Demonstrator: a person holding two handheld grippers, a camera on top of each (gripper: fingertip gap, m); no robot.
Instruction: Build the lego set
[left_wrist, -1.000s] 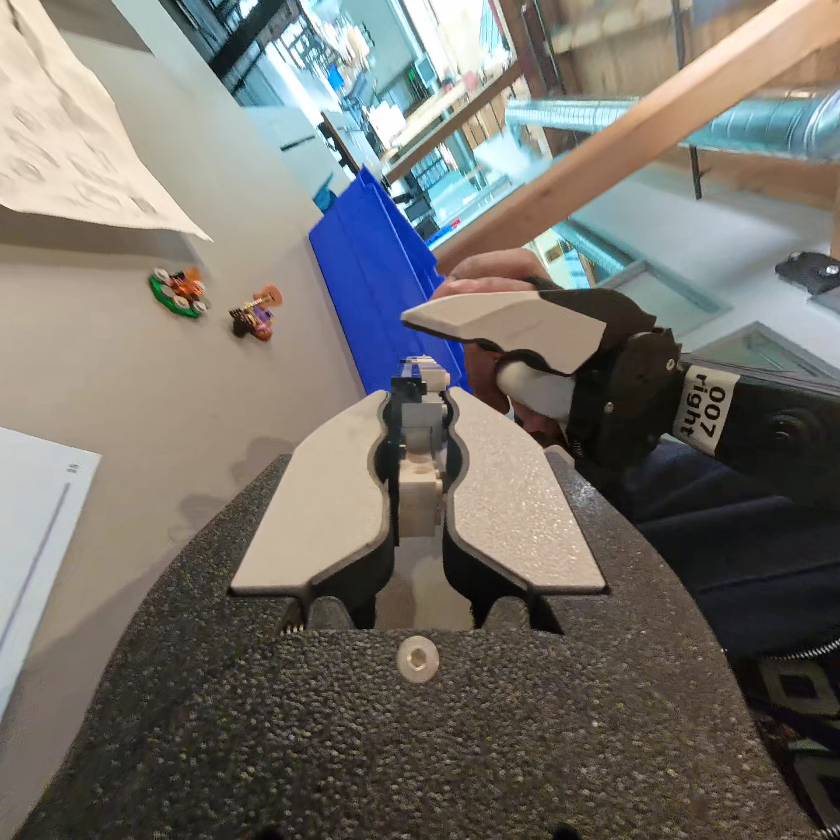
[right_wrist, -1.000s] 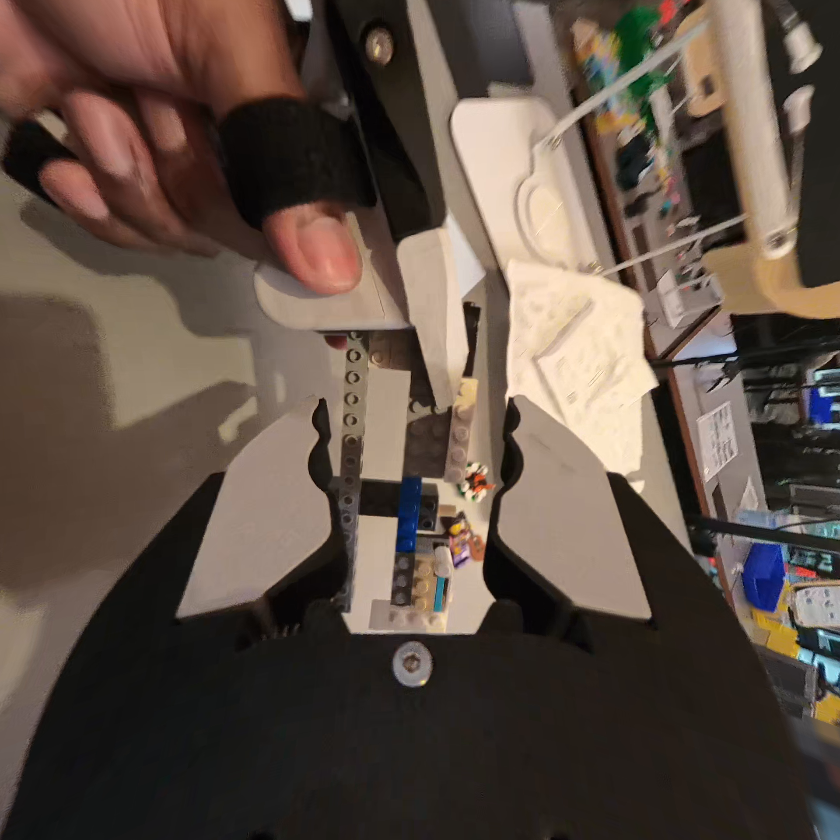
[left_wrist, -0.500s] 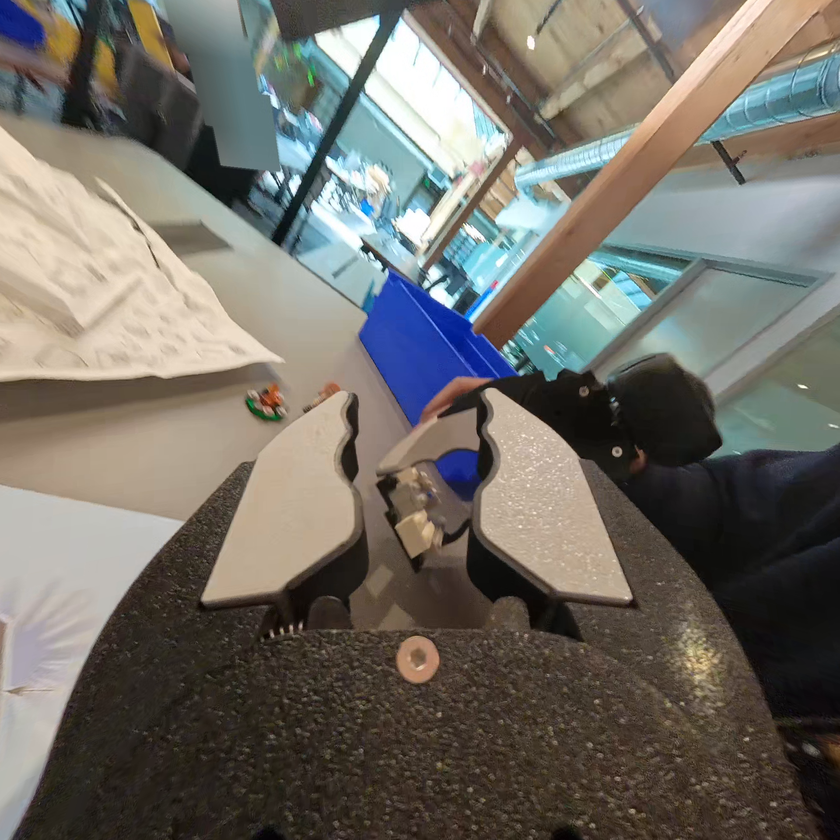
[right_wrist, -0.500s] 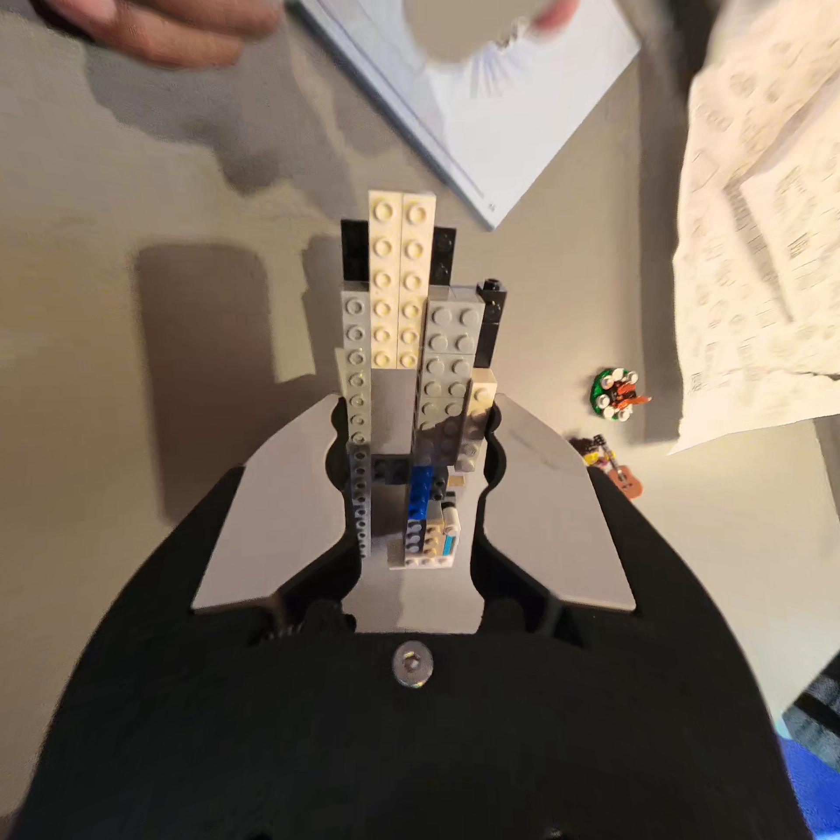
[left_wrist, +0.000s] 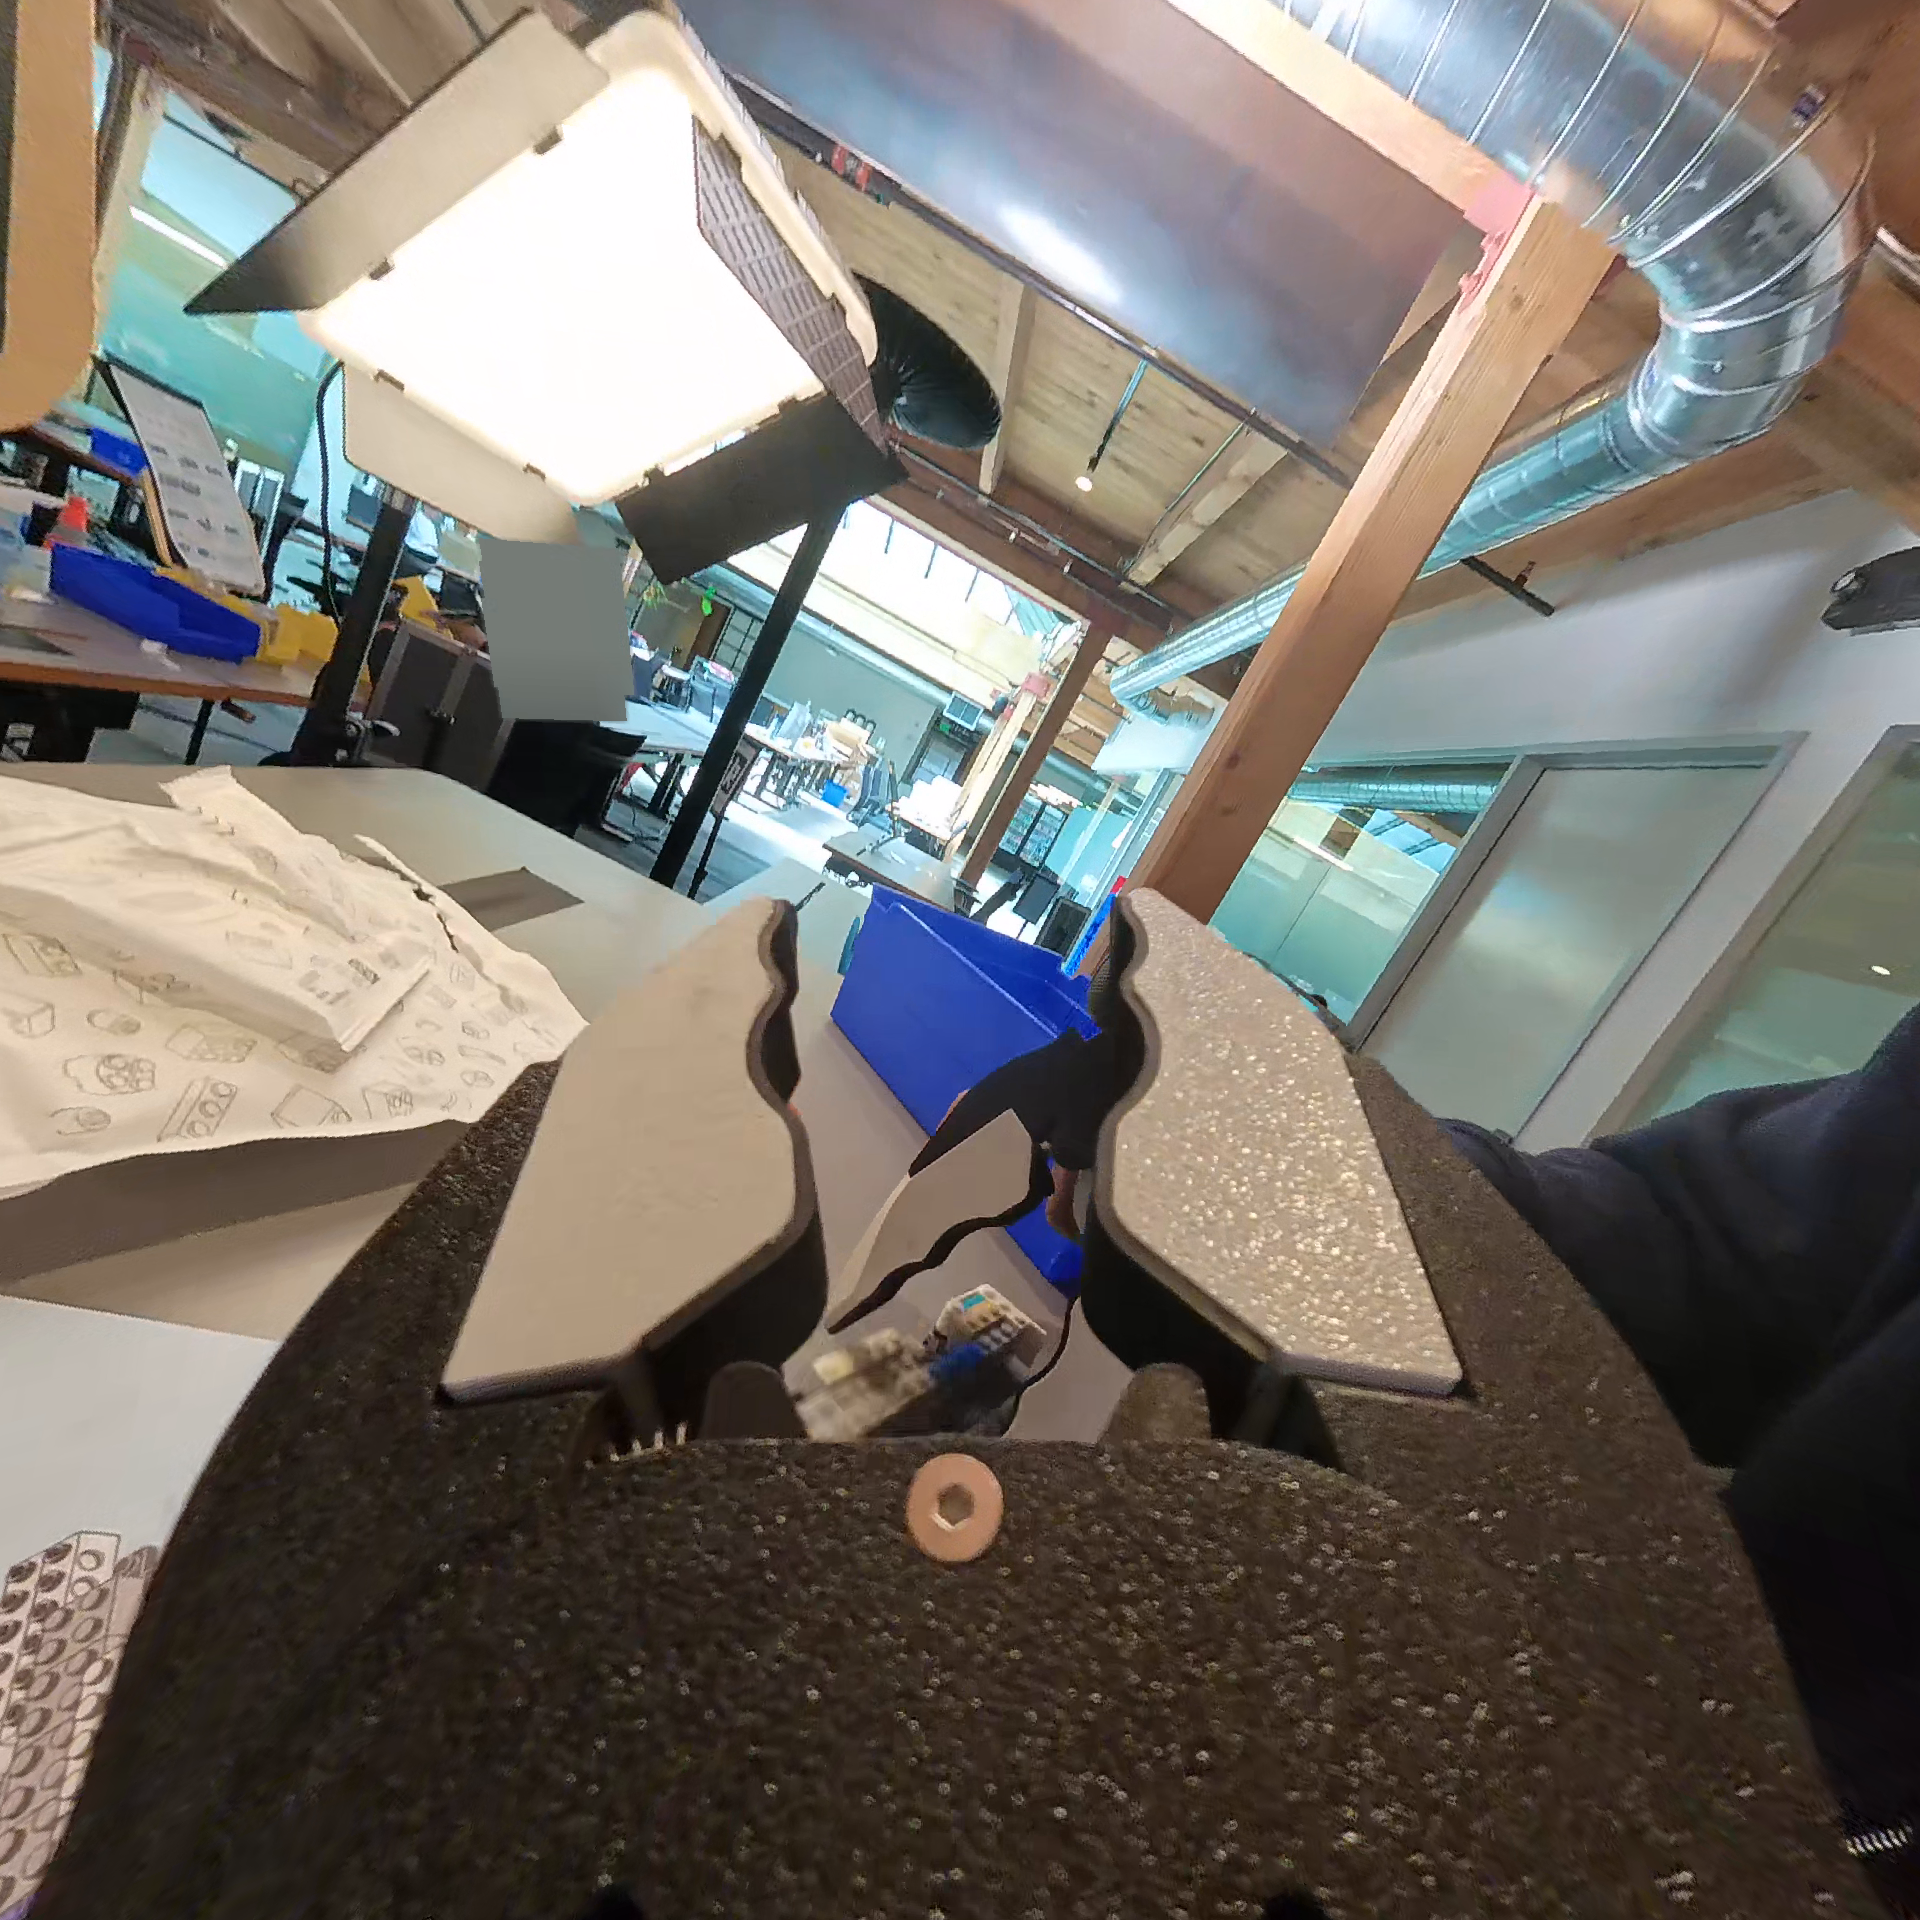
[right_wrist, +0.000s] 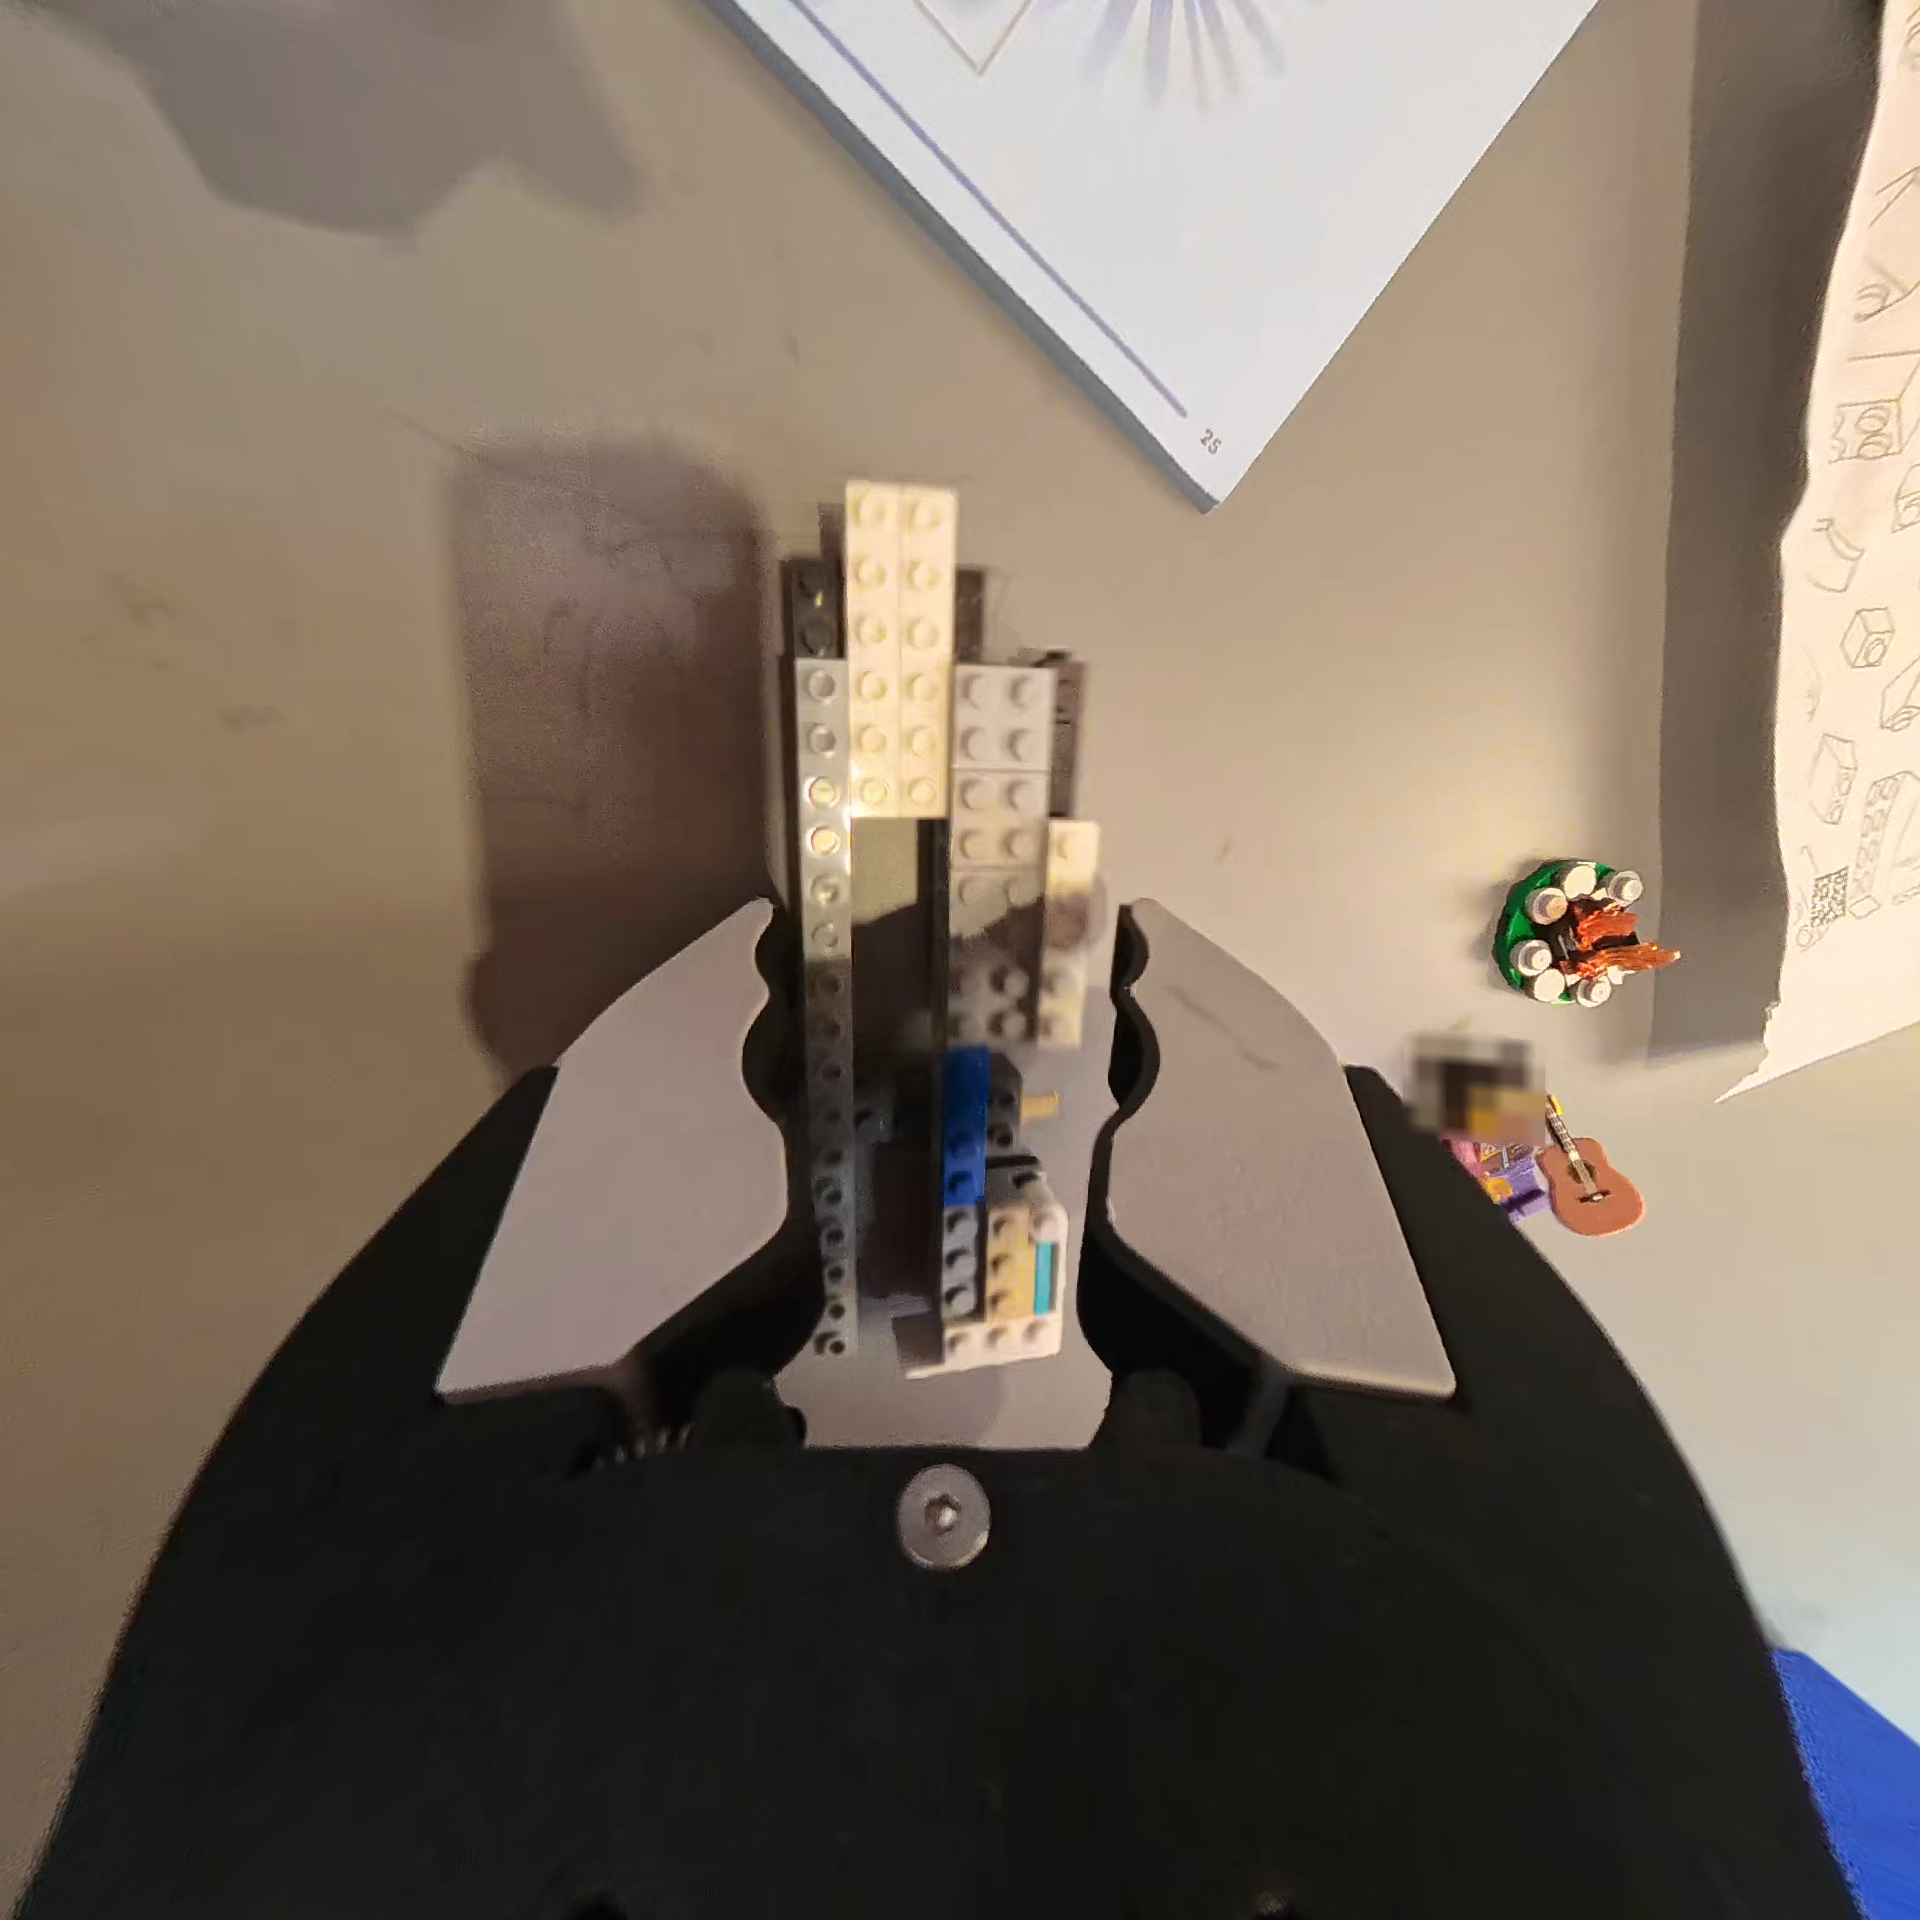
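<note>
Grey tabletop (right_wrist: 312, 520) serves as the work surface, inside a workshop with timber beams and metal ducting overhead. Right gripper (right_wrist: 945, 925): jaws set part open around a toy-brick assembly (right_wrist: 914, 831) of grey, cream, black and blue plates; the left pad lies against its long grey strip, while a narrow gap shows at the right pad, so a firm grip cannot be confirmed. Beside the assembly, to its right, lie a small figure with a brown guitar (right_wrist: 1548, 1164) and, just beyond that, a round green studded piece (right_wrist: 1558, 935). Beyond the assembly rests a pale-blue instruction booklet (right_wrist: 1195, 208); a printed paper sheet (right_wrist: 1849, 520) lies farther right. Left gripper (left_wrist: 945, 935): raised above the table, jaws part open with nothing between the pads. Below it, one finger of the right gripper and the assembly (left_wrist: 935, 1361) show, blurred. Beyond the assembly stands a blue bin (left_wrist: 935, 997); crumpled printed paper (left_wrist: 208, 987) lies to its left.
</note>
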